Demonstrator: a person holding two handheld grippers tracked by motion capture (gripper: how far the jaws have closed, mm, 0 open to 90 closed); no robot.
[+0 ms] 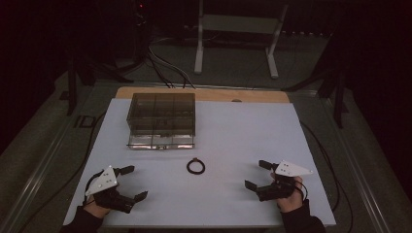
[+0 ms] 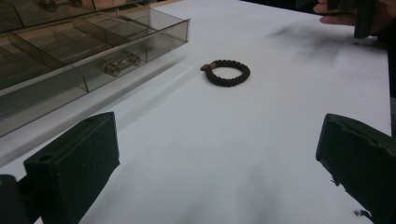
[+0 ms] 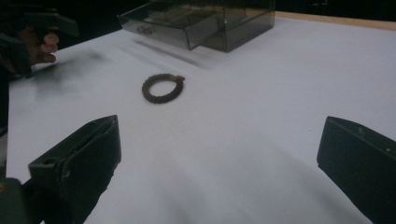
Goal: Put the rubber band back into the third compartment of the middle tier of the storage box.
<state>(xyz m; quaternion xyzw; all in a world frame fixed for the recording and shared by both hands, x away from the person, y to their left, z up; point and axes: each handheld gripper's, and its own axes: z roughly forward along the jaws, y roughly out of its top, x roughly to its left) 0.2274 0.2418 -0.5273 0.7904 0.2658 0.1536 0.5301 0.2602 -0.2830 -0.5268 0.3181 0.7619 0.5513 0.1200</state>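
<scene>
I held both tools wide open and empty over the white table [image 1: 228, 204], the left gripper [image 1: 130, 183] and right gripper [image 1: 256, 174] flanking a dark braided bracelet [image 1: 196, 166] that lay flat between them, near the smoky plastic organiser box [image 1: 162, 121]. It looked light, soft and a little springy; I judged a pinch across one side of the cord the safest hold.

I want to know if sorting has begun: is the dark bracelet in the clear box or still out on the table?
Out. The bracelet lies flat on the white table, in front of the clear box and apart from it.
</scene>
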